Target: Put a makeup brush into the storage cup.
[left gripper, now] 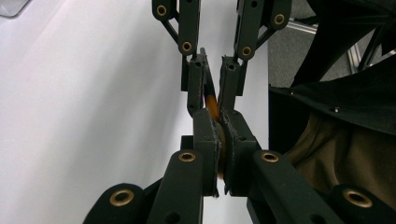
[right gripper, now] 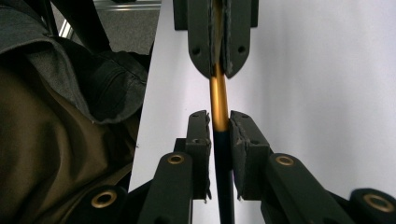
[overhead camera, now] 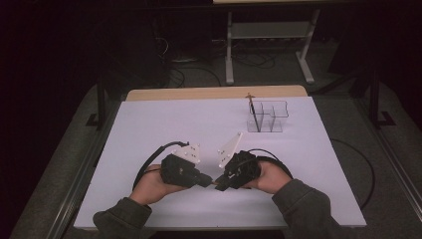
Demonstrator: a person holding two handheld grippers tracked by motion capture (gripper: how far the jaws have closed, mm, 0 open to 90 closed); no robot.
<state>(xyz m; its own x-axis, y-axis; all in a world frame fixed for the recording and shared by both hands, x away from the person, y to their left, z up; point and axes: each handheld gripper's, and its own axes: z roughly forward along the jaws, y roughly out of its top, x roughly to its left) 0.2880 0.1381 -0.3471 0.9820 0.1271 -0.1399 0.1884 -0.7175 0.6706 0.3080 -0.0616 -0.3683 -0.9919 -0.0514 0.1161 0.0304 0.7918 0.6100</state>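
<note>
A white sheet [overhead camera: 164, 124] covers the table, matte and smooth, with a strip of pale wood [overhead camera: 214, 92] left bare along the far edge at twelve o'clock. Around it the room is dim: grey carpet [overhead camera: 393, 199], black cables looping over the floor, and a light metal frame [overhead camera: 268, 35] standing beyond the table. At about one o'clock on the sheet sits a clear plastic organizer [overhead camera: 268, 117] — boxy, thin-walled, split into compartments — with a slim dark brush [overhead camera: 254, 110] standing in its left compartment, leaning slightly.

Near the six o'clock edge the two grippers meet tip to tip. The left gripper [overhead camera: 208, 181], black and angular with brass-coloured rivets at its links, points toward three o'clock; the right gripper [overhead camera: 220, 183] points back toward nine o'clock. Each carries a pale three-cornered plate and a black cable curving off behind it. Olive-grey sleeves [overhead camera: 303, 199] come in from the bottom.

Between them is a pen-like stick [right gripper: 219, 102] — a round, glossy shaft, gold along the middle and dark navy toward the right gripper's base. In the right gripper view the right gripper's jaws sit on either side of the shaft, and whether they press it I cannot tell; the left gripper's jaws are clamped tight on the gold end farther up. In the left gripper view a sliver of orange-gold shows pinched between the left gripper's flat, rubber-faced pads [left gripper: 205, 135].
</note>
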